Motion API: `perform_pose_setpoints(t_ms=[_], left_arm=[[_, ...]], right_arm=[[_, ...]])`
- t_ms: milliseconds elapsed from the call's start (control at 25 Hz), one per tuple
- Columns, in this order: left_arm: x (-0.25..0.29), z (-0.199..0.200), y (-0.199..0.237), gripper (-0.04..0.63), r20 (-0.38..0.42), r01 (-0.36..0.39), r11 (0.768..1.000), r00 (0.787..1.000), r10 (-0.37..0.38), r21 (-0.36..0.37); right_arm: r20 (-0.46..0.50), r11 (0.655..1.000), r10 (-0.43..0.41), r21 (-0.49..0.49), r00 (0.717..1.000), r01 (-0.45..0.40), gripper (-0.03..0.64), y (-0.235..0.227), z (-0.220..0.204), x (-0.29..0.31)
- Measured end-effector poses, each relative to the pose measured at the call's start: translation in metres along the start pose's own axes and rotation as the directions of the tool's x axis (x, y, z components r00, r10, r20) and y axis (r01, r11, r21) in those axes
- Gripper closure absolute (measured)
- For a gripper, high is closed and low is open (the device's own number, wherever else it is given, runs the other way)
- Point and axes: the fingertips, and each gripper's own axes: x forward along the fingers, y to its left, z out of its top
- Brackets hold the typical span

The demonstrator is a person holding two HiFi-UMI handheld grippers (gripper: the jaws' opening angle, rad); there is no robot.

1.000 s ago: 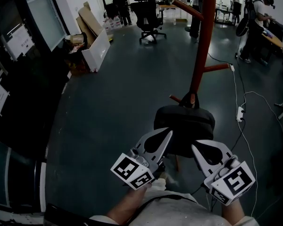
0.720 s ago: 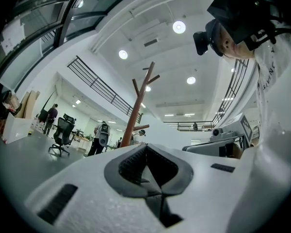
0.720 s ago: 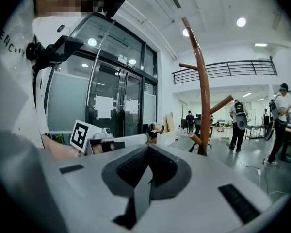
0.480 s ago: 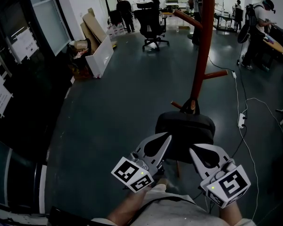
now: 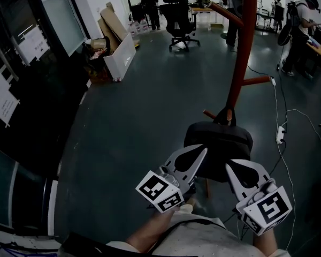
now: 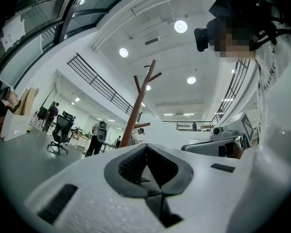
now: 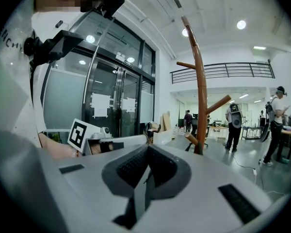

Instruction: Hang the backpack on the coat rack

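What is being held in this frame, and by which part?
The backpack: the left hand-held gripper and the right hand-held gripper are each shut on a thin strip, apparently a strap, the bag hanging below.

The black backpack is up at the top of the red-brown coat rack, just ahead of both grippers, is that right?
Not quite. The head view shows the black backpack low down, by the lower end of the red-brown coat rack, just ahead of the left gripper and the right gripper.

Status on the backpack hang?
Left gripper, right gripper: both shut on backpack straps. Backpack not yet on rack, pole just ahead. Nothing in the way.
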Motion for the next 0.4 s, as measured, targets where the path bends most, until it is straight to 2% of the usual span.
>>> perform_pose_setpoints(t_ms=[400], left_arm=[[0.001, -0.001, 0.011, 0.584, -0.002, -0.020, 1.000, 1.000, 0.020, -0.011]], right_arm=[[-0.008, 1.000, 0.006, -0.002, 1.000, -0.006, 0.601, -0.005, -0.002, 0.008]])
